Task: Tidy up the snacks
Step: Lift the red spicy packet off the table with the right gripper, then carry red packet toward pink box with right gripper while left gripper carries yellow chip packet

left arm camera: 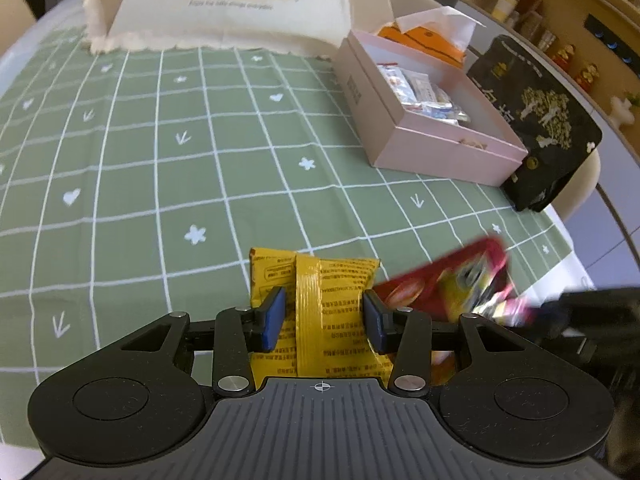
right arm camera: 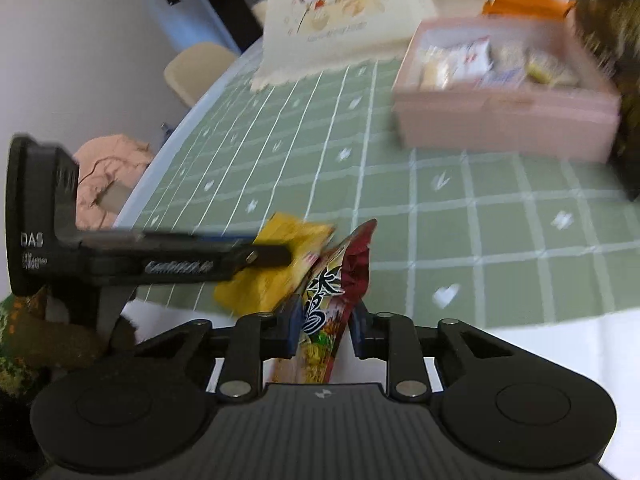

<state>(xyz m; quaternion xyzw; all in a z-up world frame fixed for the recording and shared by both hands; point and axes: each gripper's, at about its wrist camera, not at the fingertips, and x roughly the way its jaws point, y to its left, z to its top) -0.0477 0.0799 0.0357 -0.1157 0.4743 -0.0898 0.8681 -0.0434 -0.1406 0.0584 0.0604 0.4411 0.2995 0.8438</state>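
Only my left wrist view gives me the back of the yellow snack packet (left arm camera: 320, 312), with its printed text and centre seam, lying at the near edge of the green checked tablecloth (left arm camera: 160, 160). My left gripper (left arm camera: 325, 320) straddles it, blue pads (left arm camera: 274, 318) on either side; whether they press on the packet I cannot tell. My right wrist view shows what the left one blurs: the red snack packet (right arm camera: 324, 312) stands upright on edge between the fingers of my right gripper (right arm camera: 325, 330), which is clamped on it. From there the left gripper (right arm camera: 268, 256) appears side on, reaching across from the left onto the yellow packet (right arm camera: 276, 264), and a pink cloth (right arm camera: 108, 176) lies off the table's left edge.

Both grippers point steeply down at the near table edge, close beside each other, the red packet (left arm camera: 448, 284) just right of the yellow one.

Far right sits an open pink box (left arm camera: 440, 148) holding several small wrapped snacks (left arm camera: 420, 94). A black printed bag (left arm camera: 544, 120) leans on its right side, and an orange tissue pack (left arm camera: 424, 40) sits behind it. A cream cartoon-printed cover (left arm camera: 224, 4) stands at the far edge.
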